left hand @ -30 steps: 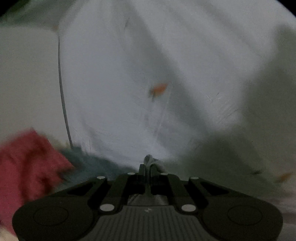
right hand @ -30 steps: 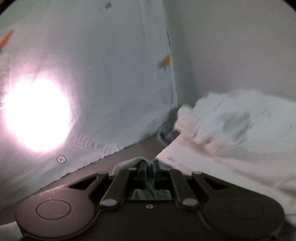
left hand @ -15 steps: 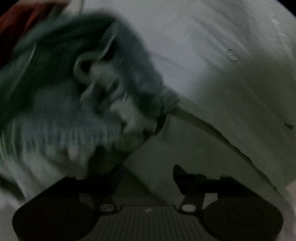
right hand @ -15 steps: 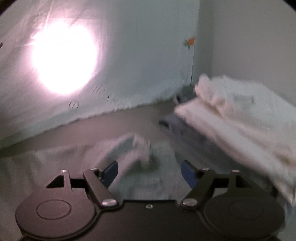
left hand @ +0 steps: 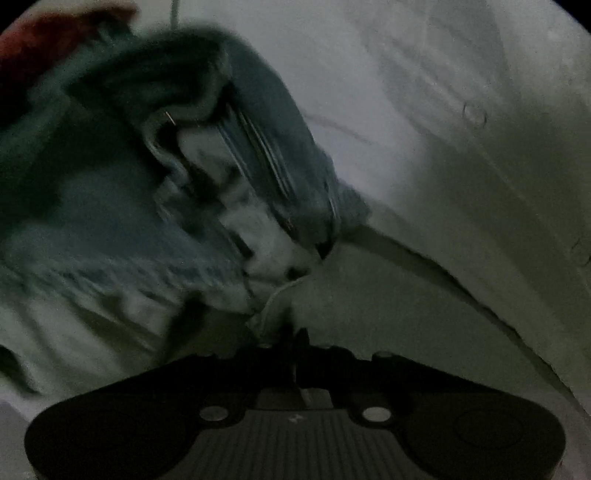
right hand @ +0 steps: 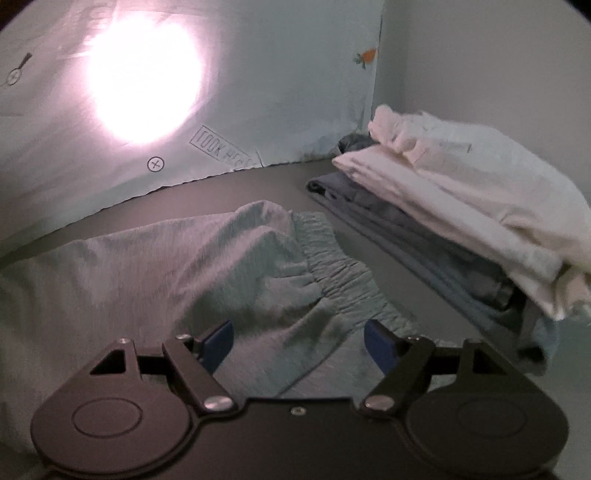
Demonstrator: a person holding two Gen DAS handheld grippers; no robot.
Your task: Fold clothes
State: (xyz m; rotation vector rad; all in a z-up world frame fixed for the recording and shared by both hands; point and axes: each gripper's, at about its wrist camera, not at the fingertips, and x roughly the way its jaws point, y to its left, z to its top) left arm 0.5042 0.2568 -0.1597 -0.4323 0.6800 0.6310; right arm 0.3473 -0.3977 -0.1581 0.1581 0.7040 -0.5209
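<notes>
A pale green garment with an elastic waistband [right hand: 229,269] lies on the grey table [right hand: 280,181] in the right wrist view. My right gripper [right hand: 299,343] is open just above it, with nothing between its blue pads [right hand: 380,345]. In the dark, blurred left wrist view my left gripper [left hand: 293,334] is shut, and a thin pale cord or cloth edge [left hand: 275,299] runs into its tips. A crumpled blue-grey denim garment [left hand: 155,177] lies beyond it on the left.
A stack of folded clothes, cream [right hand: 461,184] on top of blue-grey [right hand: 373,210], stands at the right. A pale printed cloth backdrop [right hand: 258,92] with a bright light spot hangs behind the table. A red cloth [left hand: 44,33] shows at the left wrist view's top left.
My right gripper has opened and let the green garment drop onto the table. My left gripper opened half a second ago and has shut again near the denim pile.
</notes>
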